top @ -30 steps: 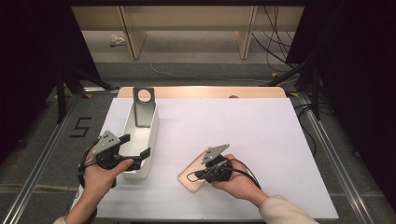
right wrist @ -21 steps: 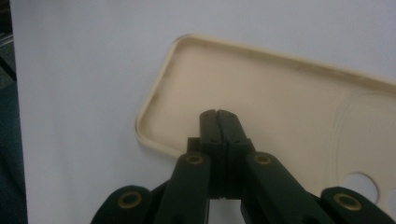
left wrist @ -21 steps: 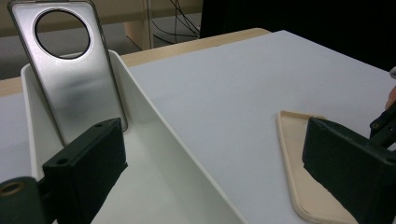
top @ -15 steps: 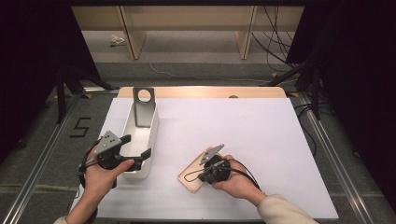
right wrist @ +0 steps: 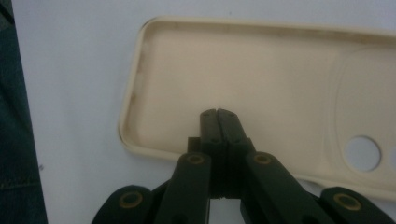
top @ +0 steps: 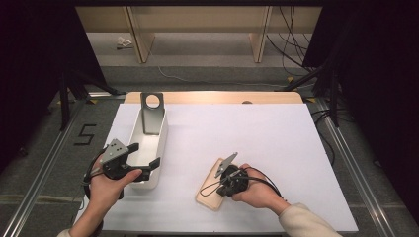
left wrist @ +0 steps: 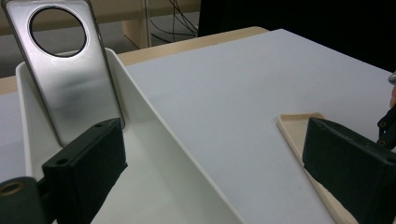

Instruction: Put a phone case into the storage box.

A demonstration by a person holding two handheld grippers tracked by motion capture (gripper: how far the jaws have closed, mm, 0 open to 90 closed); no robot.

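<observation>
Two grippers, hardly any change across the last second: same places in the high view, same poses, no thing shifted on the table (top: 257,133). Left gripper (top: 144,155) spread wide and holding nothing, one jaw inside the white tray (top: 162,140) and the other outside it, straddling the tray's right-hand wall near the person's end. Right gripper (right wrist: 218,116) clenched tight, pads pressed together with nothing between them, tips poised over the inner floor of the beige phone case (right wrist: 261,70); touching or just above it, hard to tell. Case lying open side up on the white sheet, near the front edge and to the right of the tray, apart from it, round camera hole at one end. Metal plate (top: 152,116) with a round hole leaning upright against the far end of the tray, untouched and well away from both grippers. Reading of the stillness: a pause rather than progress, probably a moment of lining up. Nothing grasped yet, so the work on the case not really begun. To lift the case, pinched-together jaws of little use: likely need to part first and take a rim, or else to press down and steady the case while the left comes across.
</observation>
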